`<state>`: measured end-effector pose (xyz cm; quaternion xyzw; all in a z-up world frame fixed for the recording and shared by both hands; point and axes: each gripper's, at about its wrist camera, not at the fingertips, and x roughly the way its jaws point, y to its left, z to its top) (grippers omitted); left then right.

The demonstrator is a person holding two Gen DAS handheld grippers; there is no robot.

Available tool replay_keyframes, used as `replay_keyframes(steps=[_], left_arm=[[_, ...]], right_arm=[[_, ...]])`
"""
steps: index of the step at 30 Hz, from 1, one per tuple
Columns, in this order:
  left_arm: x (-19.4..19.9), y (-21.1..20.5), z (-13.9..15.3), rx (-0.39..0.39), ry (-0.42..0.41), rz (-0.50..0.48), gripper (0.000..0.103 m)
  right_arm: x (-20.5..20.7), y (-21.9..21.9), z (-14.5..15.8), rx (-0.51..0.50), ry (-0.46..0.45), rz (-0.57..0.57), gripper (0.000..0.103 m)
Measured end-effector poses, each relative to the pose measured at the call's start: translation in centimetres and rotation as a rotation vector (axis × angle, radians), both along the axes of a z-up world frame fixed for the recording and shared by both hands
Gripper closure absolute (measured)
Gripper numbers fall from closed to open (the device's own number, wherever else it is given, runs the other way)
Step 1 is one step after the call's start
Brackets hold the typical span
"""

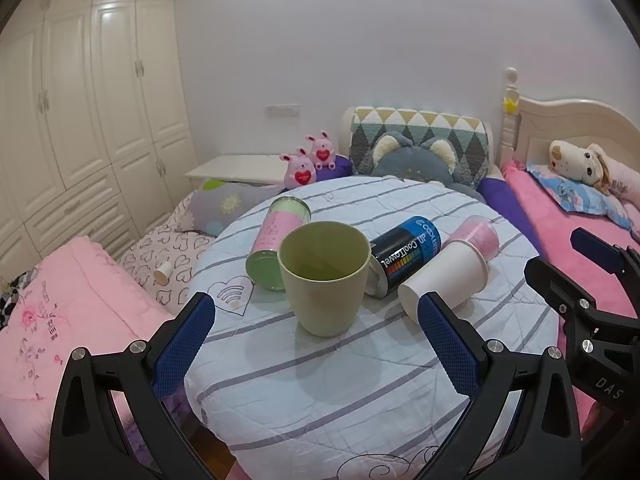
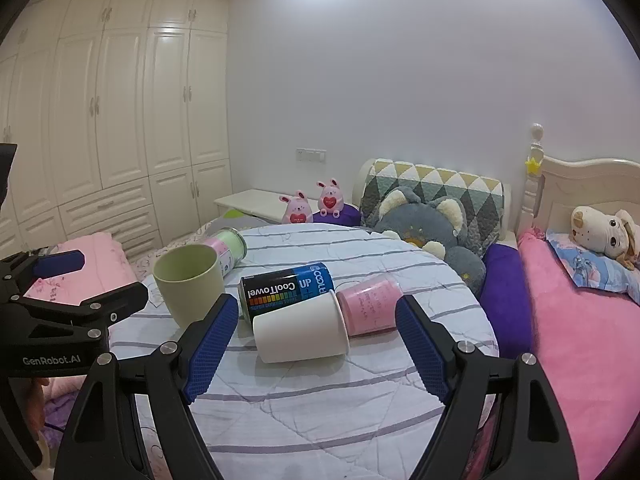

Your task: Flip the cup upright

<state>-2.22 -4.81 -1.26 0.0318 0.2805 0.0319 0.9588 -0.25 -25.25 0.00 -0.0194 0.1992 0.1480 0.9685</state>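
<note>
Leftmost, the left hand-held gripper [image 1: 316, 332] hangs level over the near part of the round worktop [image 1: 320, 400], which wears a white cover with grey stripes; its two blue-padded fingers [image 1: 184, 344] stand wide apart and hold nothing, reaching toward the green cup [image 1: 324, 276] without touching it. That green cup stands upright, mouth up and long axis vertical, a little left of the worktop's centre. Behind it to the left a pink and green canister [image 1: 276, 248] lies on its side, its green end turned toward the camera. Just right of the green cup lies a dark can [image 1: 404, 256] printed "CoolTowel", also on its side, its metal end close to or against the cup's wall; which cannot be told. Next to the right comes the white paper cup [image 2: 300, 332], lying on its side on the worktop with its long axis roughly horizontal: in the right wrist view its flat base points left and its rim right, where a pink cup [image 2: 372, 304], likewise toppled, sits partly pushed into its mouth. The dark can [image 2: 286, 292] lies just behind the white cup. The right hand-held gripper [image 2: 316, 348] is held low and level in front of the white paper cup, jaws spread wide on either side of it and apart from it, gripping nothing.
</note>
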Motion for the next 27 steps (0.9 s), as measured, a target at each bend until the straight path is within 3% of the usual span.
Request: replay_keyframes(steps=[27], left_arm=[[0.43,0.13,0.01,0.032,-0.016,0.027,0.000]], right_arm=[[-0.12,-0.10,0.23,-0.016,-0.011,-0.004,0.021]])
